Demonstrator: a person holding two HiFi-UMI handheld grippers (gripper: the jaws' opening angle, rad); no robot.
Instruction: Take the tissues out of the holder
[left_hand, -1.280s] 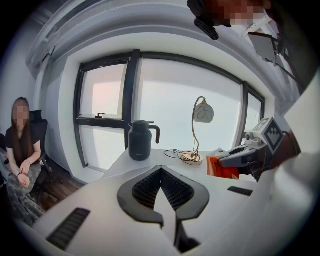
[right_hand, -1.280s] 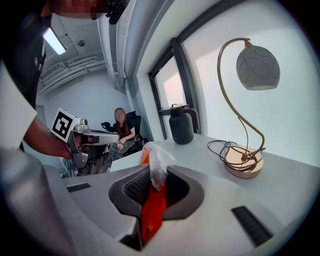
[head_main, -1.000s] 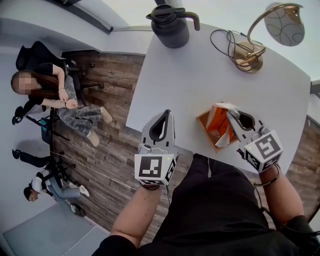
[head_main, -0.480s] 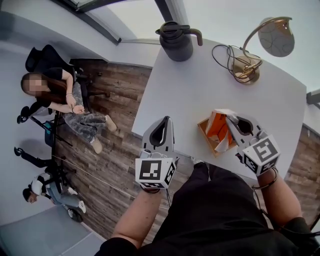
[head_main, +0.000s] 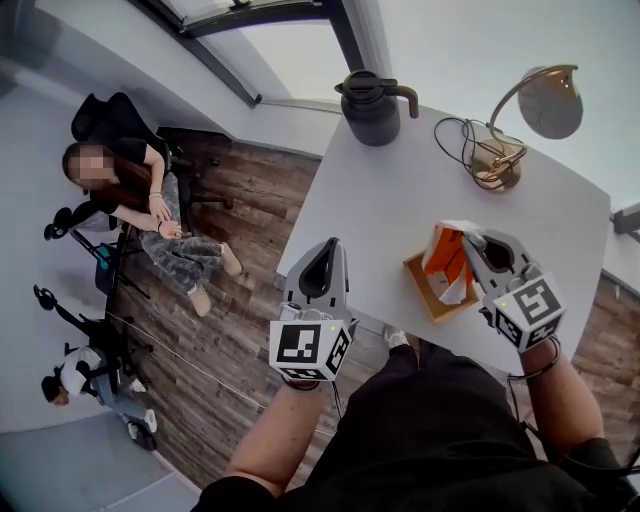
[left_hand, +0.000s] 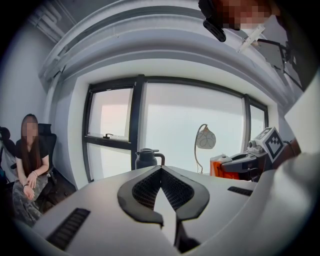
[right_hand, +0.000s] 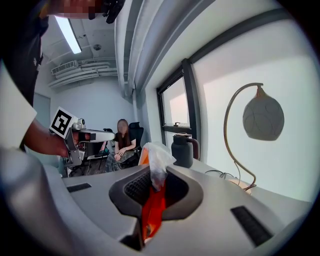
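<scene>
The tissues (head_main: 438, 256) look light, soft and a bit slick, so the right tongs (head_main: 463, 243) clamped near the pack's top could slip, while the left tongs (head_main: 320, 268) sit shut on nothing.

My right tool (head_main: 462, 246) hides part of the holder (head_main: 421, 284); my torso (head_main: 430, 430) covers the near edge of the desk (head_main: 400, 200).
</scene>
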